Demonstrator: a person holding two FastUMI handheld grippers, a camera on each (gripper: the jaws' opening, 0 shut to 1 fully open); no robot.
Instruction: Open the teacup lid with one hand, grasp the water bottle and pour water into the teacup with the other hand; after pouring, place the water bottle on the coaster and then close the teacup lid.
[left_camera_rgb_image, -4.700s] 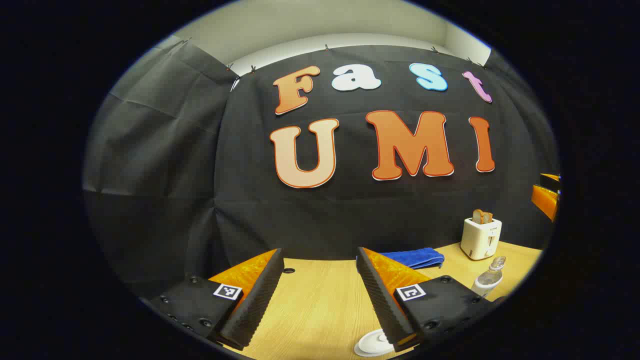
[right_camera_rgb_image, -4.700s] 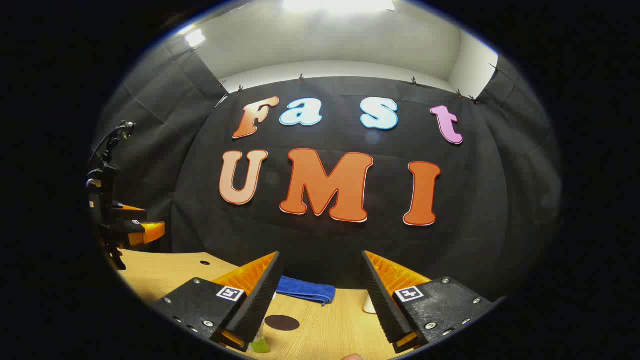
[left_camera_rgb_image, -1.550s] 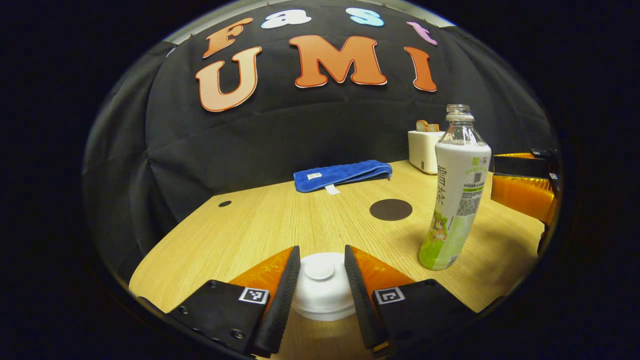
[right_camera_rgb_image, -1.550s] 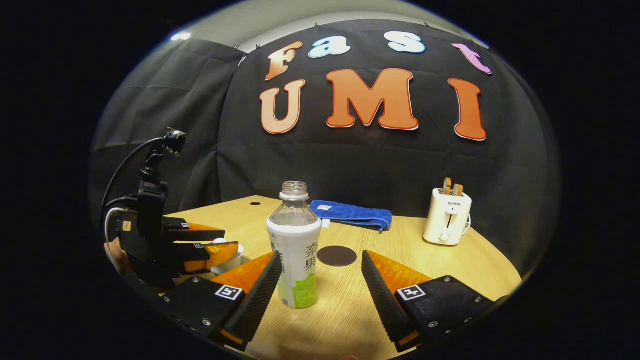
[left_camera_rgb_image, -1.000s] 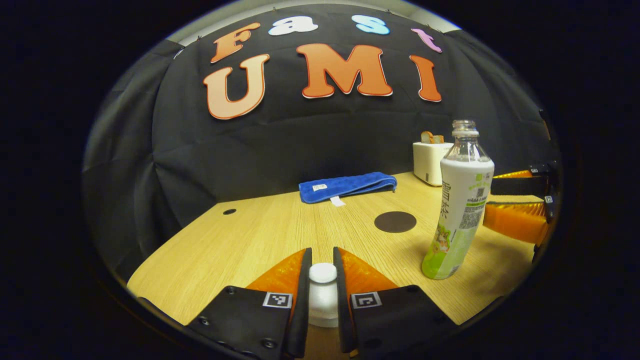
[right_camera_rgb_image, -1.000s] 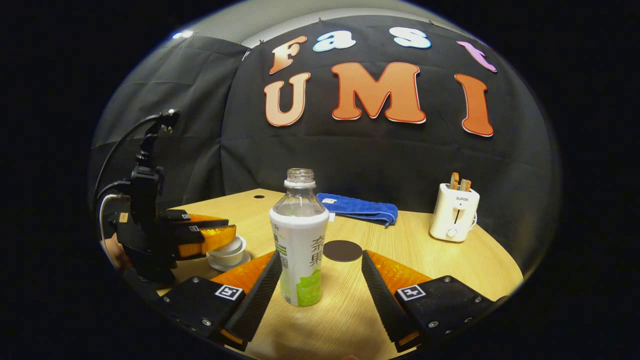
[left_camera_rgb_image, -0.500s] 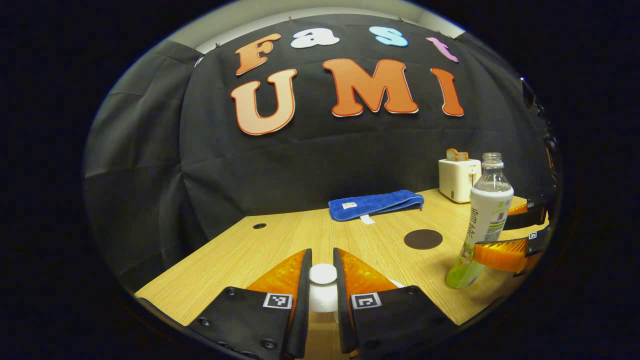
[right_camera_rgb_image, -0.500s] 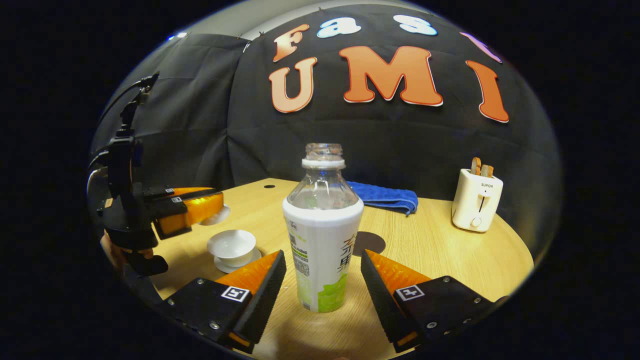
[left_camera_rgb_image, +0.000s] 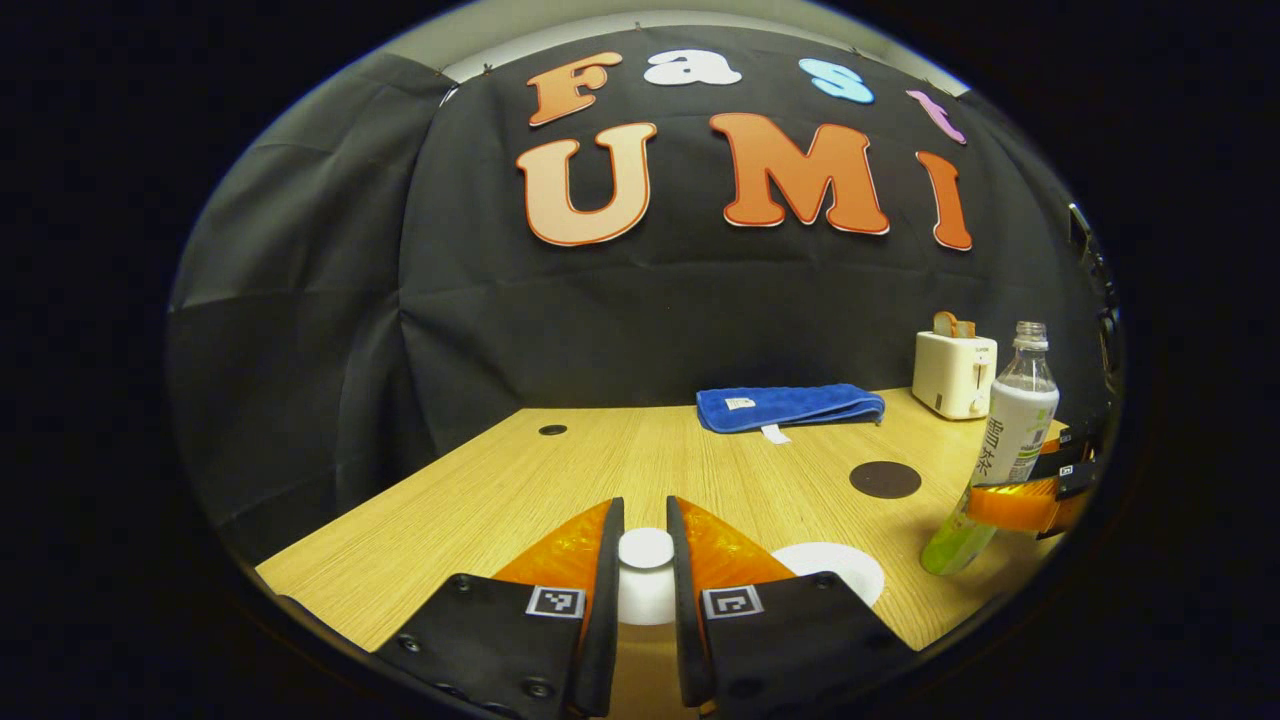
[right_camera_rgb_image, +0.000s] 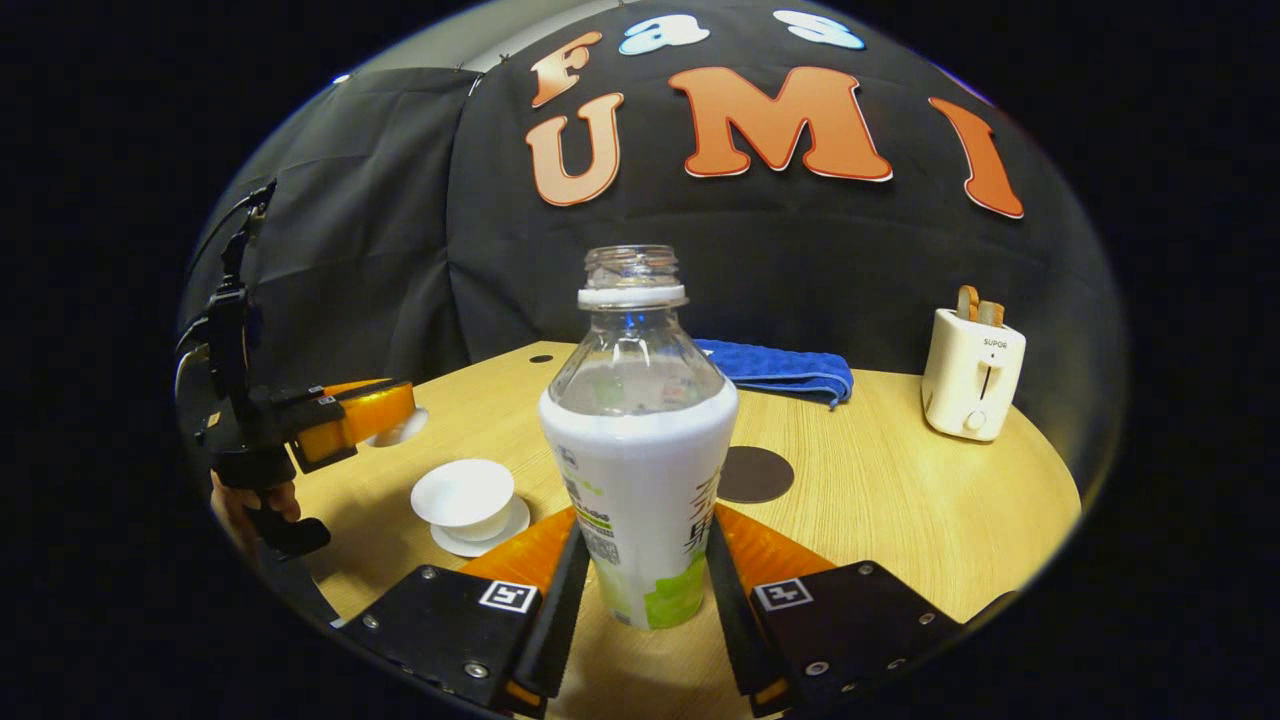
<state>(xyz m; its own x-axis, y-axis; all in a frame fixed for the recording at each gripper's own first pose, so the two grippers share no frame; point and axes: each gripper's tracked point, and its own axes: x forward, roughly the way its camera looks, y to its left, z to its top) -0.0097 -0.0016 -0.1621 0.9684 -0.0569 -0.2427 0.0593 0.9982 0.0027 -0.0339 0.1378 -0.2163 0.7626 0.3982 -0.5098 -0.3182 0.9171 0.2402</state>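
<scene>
My left gripper (left_camera_rgb_image: 643, 517) is shut on the knob of the white teacup lid (left_camera_rgb_image: 645, 585) and holds it in the air to the left of the cup. The open white teacup (right_camera_rgb_image: 463, 495) stands on its saucer (right_camera_rgb_image: 492, 540) with its rim (left_camera_rgb_image: 835, 565) bare. The uncapped water bottle (right_camera_rgb_image: 640, 450), with a white and green label, stands upright on the table. My right gripper (right_camera_rgb_image: 643, 530) is shut on its lower body, both fingers pressed to its sides. The dark round coaster (right_camera_rgb_image: 755, 474) lies just behind the bottle.
A folded blue towel (right_camera_rgb_image: 790, 370) lies at the back of the wooden table (right_camera_rgb_image: 900, 500). A white toaster (right_camera_rgb_image: 973, 385) with bread in it stands at the back right. A hand (right_camera_rgb_image: 245, 505) holds the left gripper near the table's left edge.
My right gripper has moved up to the bottle and its fingers have shut on it. My left gripper has carried the lid up and away from the cup, which now stands open.
</scene>
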